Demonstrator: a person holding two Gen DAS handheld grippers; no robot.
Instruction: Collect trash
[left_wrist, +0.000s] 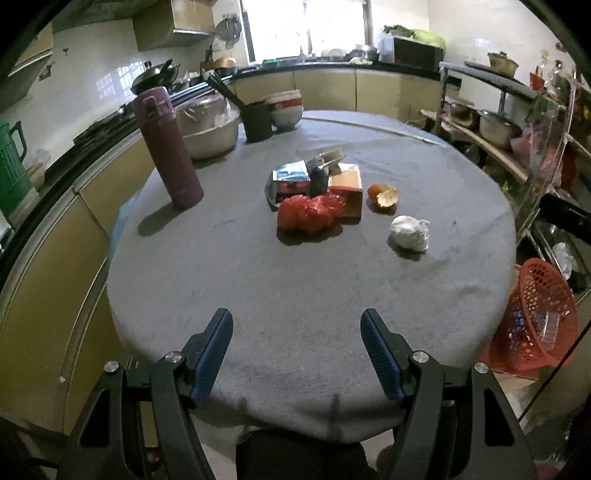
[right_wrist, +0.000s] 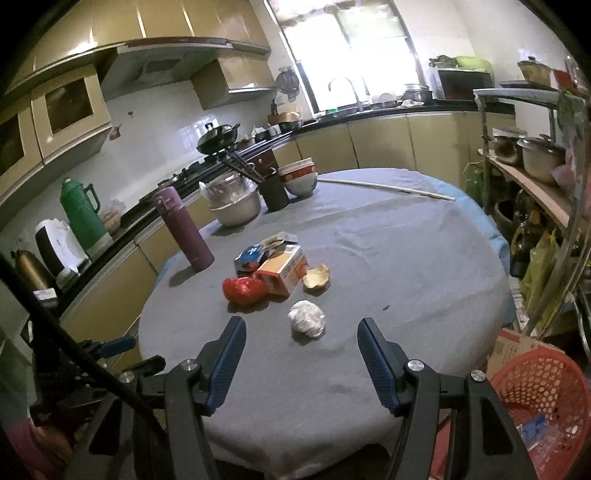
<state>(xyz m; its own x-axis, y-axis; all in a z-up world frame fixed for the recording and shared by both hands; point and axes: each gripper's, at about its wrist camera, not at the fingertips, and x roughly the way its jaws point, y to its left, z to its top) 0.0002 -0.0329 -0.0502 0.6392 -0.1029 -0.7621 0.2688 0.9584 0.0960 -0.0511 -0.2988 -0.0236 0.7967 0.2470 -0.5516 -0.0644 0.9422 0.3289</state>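
Observation:
Trash lies mid-table on the grey cloth (left_wrist: 258, 288): a red crumpled bag (left_wrist: 310, 216), a blue and silver carton (left_wrist: 290, 181), an orange box (left_wrist: 347, 192), orange peel (left_wrist: 386, 195) and a white paper wad (left_wrist: 410, 232). My left gripper (left_wrist: 297, 317) hovers open over the near part of the table, well short of the pile. My right gripper (right_wrist: 301, 323) is open too. The white wad (right_wrist: 307, 319) shows in the gap between its fingertips, a little beyond them and untouched. The red bag (right_wrist: 243, 290) and orange box (right_wrist: 282, 271) lie farther off.
A red mesh basket (left_wrist: 535, 317) (right_wrist: 543, 391) with some trash in it stands on the floor right of the table. At the table's back left are a purple flask (left_wrist: 168, 147), a metal bowl (left_wrist: 210, 129), a chopstick cup (left_wrist: 256, 122) and stacked bowls (left_wrist: 284, 107). A shelf rack (right_wrist: 524, 184) stands on the right.

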